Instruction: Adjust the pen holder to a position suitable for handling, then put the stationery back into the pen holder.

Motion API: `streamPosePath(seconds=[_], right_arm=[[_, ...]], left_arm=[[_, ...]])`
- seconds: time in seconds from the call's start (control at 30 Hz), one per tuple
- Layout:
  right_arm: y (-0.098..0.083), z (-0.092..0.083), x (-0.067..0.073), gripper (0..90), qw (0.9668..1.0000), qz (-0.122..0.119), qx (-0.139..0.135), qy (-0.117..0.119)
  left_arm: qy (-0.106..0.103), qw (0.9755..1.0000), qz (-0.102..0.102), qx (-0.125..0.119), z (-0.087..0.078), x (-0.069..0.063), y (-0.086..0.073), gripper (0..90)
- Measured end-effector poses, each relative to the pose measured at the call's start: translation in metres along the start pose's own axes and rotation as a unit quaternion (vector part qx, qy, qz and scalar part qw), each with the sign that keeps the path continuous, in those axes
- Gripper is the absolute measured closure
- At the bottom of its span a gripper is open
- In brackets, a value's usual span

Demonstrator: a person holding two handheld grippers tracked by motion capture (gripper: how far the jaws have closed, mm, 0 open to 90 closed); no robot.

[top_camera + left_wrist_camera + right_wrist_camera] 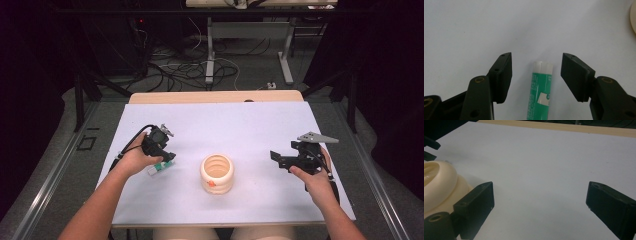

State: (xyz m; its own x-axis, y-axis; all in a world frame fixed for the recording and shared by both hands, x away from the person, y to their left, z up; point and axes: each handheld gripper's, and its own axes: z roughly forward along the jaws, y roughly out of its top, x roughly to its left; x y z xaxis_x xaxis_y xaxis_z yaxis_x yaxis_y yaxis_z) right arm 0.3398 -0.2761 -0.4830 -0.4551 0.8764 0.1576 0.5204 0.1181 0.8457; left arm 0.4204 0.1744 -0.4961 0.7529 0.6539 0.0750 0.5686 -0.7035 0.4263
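1 glue stick (540, 90) btwn open L jaws, untouched | 1 ribbed cup (217, 173) | R jaws open, empty

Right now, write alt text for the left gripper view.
A green-and-white tube lies on a white table between the left tool's two black jaws, which stand apart on either side without touching it. A cream pot's edge shows at upper right.

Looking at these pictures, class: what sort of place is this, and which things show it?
Probably a lab or recording workspace: a white table holds just a ribbed cream pot and a green tube, the surroundings are dark, and loose cables lie on the floor behind.
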Motion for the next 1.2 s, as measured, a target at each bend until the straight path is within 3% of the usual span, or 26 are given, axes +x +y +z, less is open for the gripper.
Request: streamPosePath(seconds=[0.17, 0.63, 0.87, 0.97, 1.2], right_arm=[[0.000, 0.001, 0.000, 7.3, 1.0000, -0.001, 0.000, 0.001], [-0.002, 0.003, -0.001, 7.3, 1.0000, -0.001, 0.002, 0.000], [-0.003, 0.004, -0.002, 7.3, 1.0000, -0.004, 0.007, 0.001], [-0.003, 0.004, -0.002, 7.4, 0.9999, -0.008, 0.007, 0.001], [-0.003, 0.005, -0.001, 8.1, 0.9999, -0.005, 0.009, 0.005]], left_arm=[[-0.003, 0.9996, 0.012, 0.024, 0.007, -0.002, 0.003, 44.5], [-0.019, 0.9980, -0.007, 0.059, 0.028, -0.003, 0.003, 51.4], [-0.027, 0.9964, -0.003, 0.081, 0.034, 0.000, 0.001, 57.5], [-0.029, 0.9960, -0.002, 0.084, 0.034, 0.000, 0.001, 62.6], [-0.027, 0.9961, 0.002, 0.083, 0.035, -0.001, 0.002, 64.9]])
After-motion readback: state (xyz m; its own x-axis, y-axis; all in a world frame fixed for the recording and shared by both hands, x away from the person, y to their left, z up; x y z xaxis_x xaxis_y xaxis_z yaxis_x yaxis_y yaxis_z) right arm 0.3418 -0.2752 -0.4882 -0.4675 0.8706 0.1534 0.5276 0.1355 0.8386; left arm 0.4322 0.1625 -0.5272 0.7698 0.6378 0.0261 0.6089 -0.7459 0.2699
